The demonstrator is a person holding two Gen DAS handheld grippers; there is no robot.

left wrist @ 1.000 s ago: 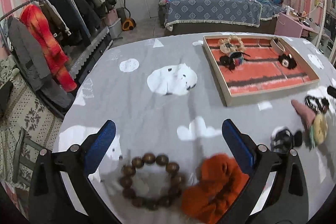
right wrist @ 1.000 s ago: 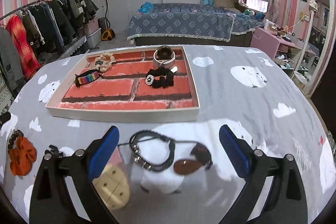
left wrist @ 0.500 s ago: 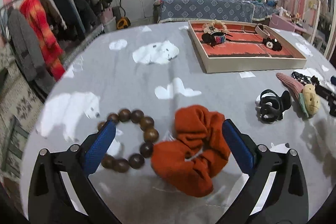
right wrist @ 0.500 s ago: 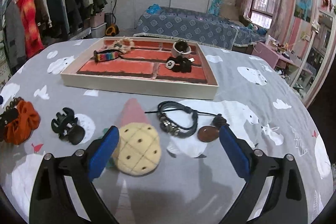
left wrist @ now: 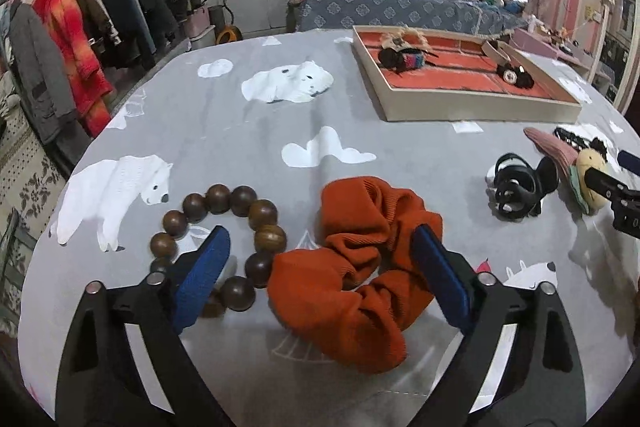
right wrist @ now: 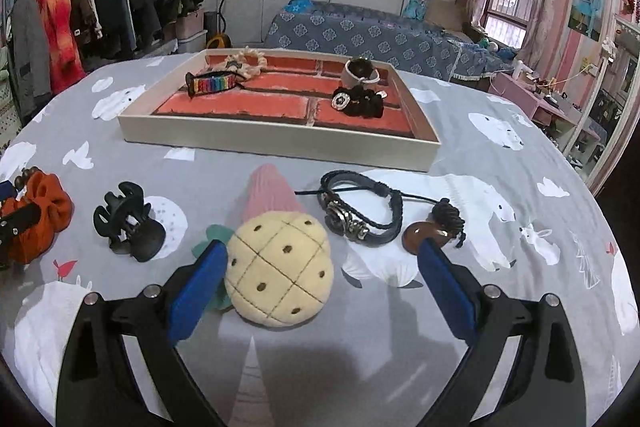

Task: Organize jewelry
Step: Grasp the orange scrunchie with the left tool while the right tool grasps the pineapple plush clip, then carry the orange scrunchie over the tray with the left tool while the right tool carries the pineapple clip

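Two views cover this moment; read the left wrist view first.

Left wrist view: your left gripper point(left wrist: 320, 267) sits low in the frame with its blue pads spread wide apart and nothing clamped. The orange scrunchie point(left wrist: 360, 267) lies on the table cover point(left wrist: 240, 123) at lower center, between the two fingers and against the right-hand pad. The wooden bead bracelet point(left wrist: 224, 231) lies at lower left, touching the scrunchie, with the left-hand pad over its near side. The black claw clip point(left wrist: 518, 191) is at middle right. Beside it lies the pineapple plush clip point(left wrist: 588, 175), partly hidden by a black bar entering from the right edge. The tray point(left wrist: 472, 105) is at upper right and already holds several pieces.

Right wrist view: your right gripper point(right wrist: 322, 275) is also spread apart and holds nothing. The pineapple plush clip point(right wrist: 280, 267) lies at lower center between the fingers, close against the left-hand pad. The black leather bracelet point(right wrist: 360, 213) and a brown pendant point(right wrist: 416, 235) lie just above the right-hand pad. The black claw clip point(right wrist: 128, 223) is at middle left, the orange scrunchie point(right wrist: 36, 215) at the left edge. The tray point(right wrist: 276, 145) fills the upper center.
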